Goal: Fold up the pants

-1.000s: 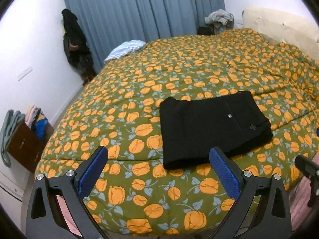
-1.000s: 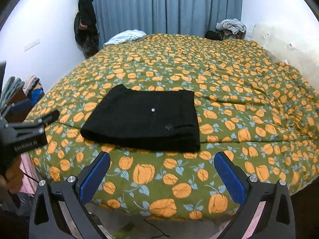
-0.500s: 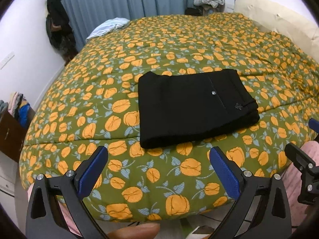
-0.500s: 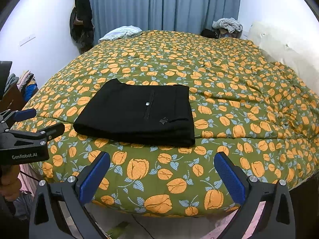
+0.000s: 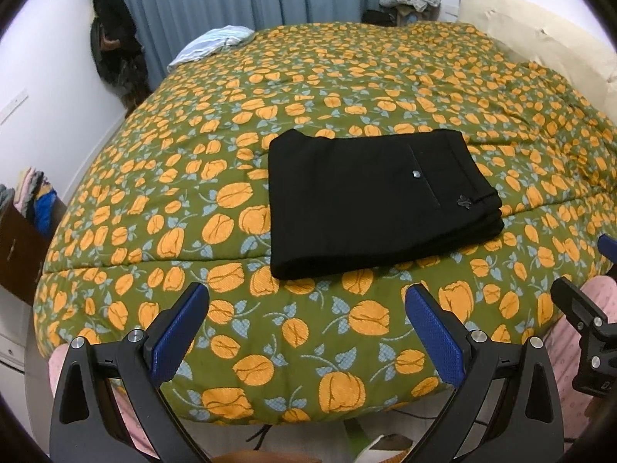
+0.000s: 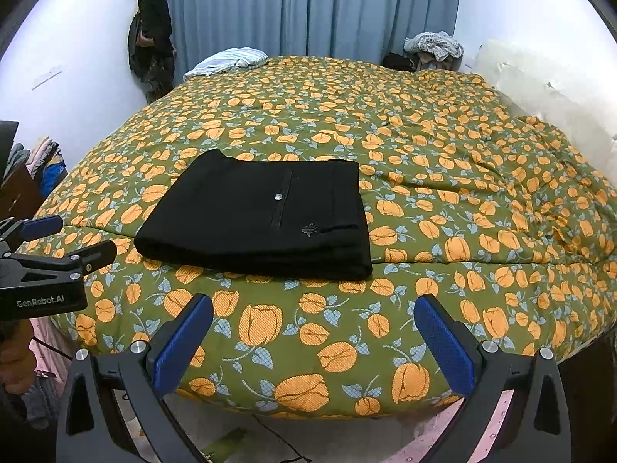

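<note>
We judge the task essentially complete: the black pants (image 5: 378, 200) lie as a compact, several-layer rectangle on the floral quilt (image 5: 308, 88), near the bed's front edge, with the back pocket button and a small emblem facing up. The edges look aligned and we see no loose leg or waistband trailing out, so at most a light smoothing pass remains. Our left gripper (image 5: 304, 328) is held off the bed, in front of the pants and apart from them, jaws spread wide and holding nothing. Our right gripper (image 6: 314, 337) is likewise clear of the fabric, jaws spread wide and empty. In each wrist view the other gripper shows only partly at the frame edge. The layers inside the fold and the underside of the bundle are hidden, so we cannot confirm that the inner folds are flat. The black cloth shows little surface detail, so small wrinkles are hard to make out. The fisheye bends the bed outline.
</note>
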A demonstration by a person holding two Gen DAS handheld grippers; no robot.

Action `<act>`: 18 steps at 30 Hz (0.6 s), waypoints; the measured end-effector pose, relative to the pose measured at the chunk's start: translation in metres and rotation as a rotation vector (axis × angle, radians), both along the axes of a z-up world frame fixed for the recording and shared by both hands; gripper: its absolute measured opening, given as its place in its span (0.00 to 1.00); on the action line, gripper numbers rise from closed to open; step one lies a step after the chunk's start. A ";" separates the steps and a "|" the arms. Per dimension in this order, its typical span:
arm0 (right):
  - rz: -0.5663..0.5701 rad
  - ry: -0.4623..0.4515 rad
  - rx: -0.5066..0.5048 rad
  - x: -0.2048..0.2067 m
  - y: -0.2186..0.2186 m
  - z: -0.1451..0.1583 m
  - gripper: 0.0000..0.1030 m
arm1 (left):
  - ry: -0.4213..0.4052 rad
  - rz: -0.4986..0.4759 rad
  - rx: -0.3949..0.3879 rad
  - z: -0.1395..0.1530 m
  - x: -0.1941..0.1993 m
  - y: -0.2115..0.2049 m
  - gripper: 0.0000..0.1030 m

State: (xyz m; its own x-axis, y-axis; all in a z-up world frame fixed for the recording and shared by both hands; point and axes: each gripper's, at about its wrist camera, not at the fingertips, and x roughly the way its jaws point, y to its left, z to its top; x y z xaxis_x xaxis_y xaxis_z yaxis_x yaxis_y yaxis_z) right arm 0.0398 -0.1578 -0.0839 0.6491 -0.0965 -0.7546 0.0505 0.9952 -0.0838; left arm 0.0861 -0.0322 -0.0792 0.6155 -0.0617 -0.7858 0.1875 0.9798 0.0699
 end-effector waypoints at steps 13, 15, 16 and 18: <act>-0.006 0.008 -0.001 -0.001 -0.001 -0.002 1.00 | 0.002 -0.003 0.000 -0.001 -0.002 -0.001 0.99; -0.006 0.010 0.001 -0.001 -0.001 -0.002 1.00 | 0.003 -0.005 0.001 -0.002 -0.003 -0.002 0.99; -0.007 0.011 0.001 0.000 -0.001 -0.002 1.00 | 0.002 -0.005 0.001 -0.002 -0.003 -0.002 0.99; -0.007 0.012 0.002 0.000 -0.001 -0.001 1.00 | 0.003 -0.004 0.001 -0.002 -0.003 -0.002 0.99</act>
State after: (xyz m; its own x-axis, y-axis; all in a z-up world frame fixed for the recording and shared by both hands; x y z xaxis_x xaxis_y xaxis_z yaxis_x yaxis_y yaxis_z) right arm 0.0395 -0.1584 -0.0852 0.6391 -0.0994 -0.7627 0.0562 0.9950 -0.0826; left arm 0.0834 -0.0341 -0.0809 0.6132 -0.0636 -0.7873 0.1916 0.9790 0.0702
